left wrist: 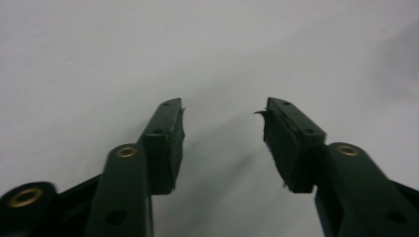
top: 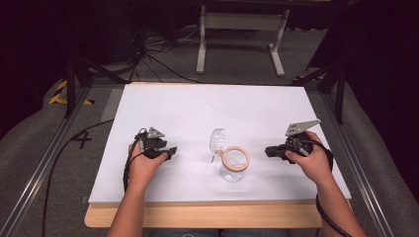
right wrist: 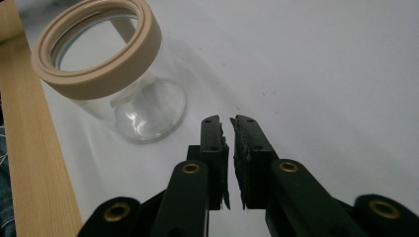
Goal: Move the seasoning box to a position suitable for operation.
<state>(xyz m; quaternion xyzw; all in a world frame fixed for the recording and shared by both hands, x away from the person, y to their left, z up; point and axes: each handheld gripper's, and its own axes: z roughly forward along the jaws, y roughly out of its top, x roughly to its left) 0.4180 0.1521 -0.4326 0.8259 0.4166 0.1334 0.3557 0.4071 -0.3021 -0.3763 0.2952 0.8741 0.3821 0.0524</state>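
Right gripper view: right claw (right wrist: 231, 123) nearly closed, empty.

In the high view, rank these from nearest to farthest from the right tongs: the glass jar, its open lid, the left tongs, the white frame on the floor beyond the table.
1. Glass jar, just left of the right tongs, mid-table.
2. Open lid, hinged up on the jar's far left side.
3. Left tongs, across the table on the left.
4. White frame, on the floor past the table's far edge.
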